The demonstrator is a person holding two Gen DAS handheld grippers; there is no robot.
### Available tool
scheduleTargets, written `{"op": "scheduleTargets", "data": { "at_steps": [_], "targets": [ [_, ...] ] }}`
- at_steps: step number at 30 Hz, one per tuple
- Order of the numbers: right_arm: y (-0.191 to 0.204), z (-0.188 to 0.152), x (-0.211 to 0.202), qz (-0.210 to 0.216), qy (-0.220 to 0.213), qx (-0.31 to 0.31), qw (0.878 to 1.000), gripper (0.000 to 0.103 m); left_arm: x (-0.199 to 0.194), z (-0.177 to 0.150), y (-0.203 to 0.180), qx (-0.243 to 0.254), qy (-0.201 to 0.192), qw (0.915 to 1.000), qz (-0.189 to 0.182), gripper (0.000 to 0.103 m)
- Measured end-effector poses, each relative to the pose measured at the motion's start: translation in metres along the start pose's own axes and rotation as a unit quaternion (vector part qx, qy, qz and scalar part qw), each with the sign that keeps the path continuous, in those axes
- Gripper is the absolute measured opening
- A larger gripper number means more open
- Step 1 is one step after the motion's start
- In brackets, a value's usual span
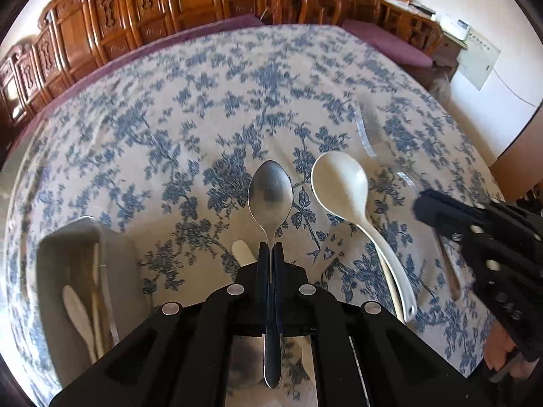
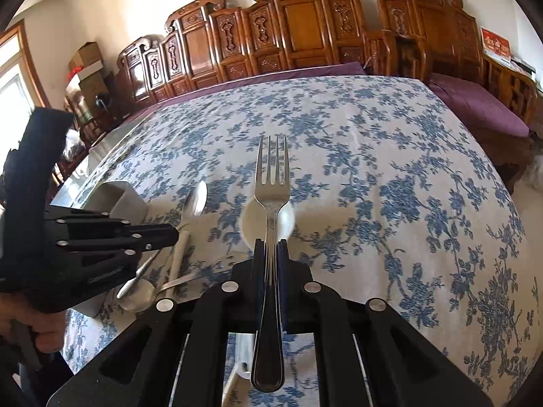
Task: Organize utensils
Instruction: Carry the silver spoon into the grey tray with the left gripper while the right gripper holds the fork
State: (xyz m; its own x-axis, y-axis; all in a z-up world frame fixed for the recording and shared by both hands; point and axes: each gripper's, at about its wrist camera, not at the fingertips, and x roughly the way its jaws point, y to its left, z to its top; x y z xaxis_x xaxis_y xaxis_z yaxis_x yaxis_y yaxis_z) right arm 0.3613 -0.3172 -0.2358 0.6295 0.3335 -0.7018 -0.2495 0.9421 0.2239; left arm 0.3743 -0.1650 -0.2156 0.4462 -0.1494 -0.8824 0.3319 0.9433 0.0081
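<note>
Above the flowered tablecloth (image 1: 210, 78), the left gripper (image 1: 270, 249) clamped a metal spoon (image 1: 270, 190) by its handle, while the right gripper (image 2: 270, 247) pinched a fork (image 2: 272, 183), tines forward.

We find the far tablecloth (image 2: 390, 129) open, near side crowded by a white spoon (image 1: 342, 186), grey holder (image 1: 68, 254) at left edge, loose spoons (image 2: 139, 291) beside it, carved chairs (image 2: 271, 34) walling the far side.
</note>
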Motion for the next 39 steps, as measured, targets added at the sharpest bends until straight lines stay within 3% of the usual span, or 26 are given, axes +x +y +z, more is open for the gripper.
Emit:
{"op": "scheduleTargets", "data": {
  "at_steps": [14,22,30,39],
  "targets": [
    [0.058,-0.004,0.0,0.011,0.007,-0.055,0.998,0.009,-0.074,-0.032,0.052,-0.023,-0.057,0.9979,0.02,0.002],
    [0.097,-0.01,0.008,0.028,0.019,-0.089,0.995,0.009,-0.09,-0.06,0.09,-0.045,-0.064,0.9963,0.034,0.002],
    [0.116,-0.017,0.012,0.035,0.028,-0.116,0.992,0.009,-0.075,-0.074,0.128,-0.072,-0.051,0.995,0.047,0.002],
    [0.114,-0.016,0.017,0.034,0.033,-0.114,0.992,0.009,-0.029,-0.089,0.139,-0.083,0.003,0.9953,0.05,0.002]
  ]
}}
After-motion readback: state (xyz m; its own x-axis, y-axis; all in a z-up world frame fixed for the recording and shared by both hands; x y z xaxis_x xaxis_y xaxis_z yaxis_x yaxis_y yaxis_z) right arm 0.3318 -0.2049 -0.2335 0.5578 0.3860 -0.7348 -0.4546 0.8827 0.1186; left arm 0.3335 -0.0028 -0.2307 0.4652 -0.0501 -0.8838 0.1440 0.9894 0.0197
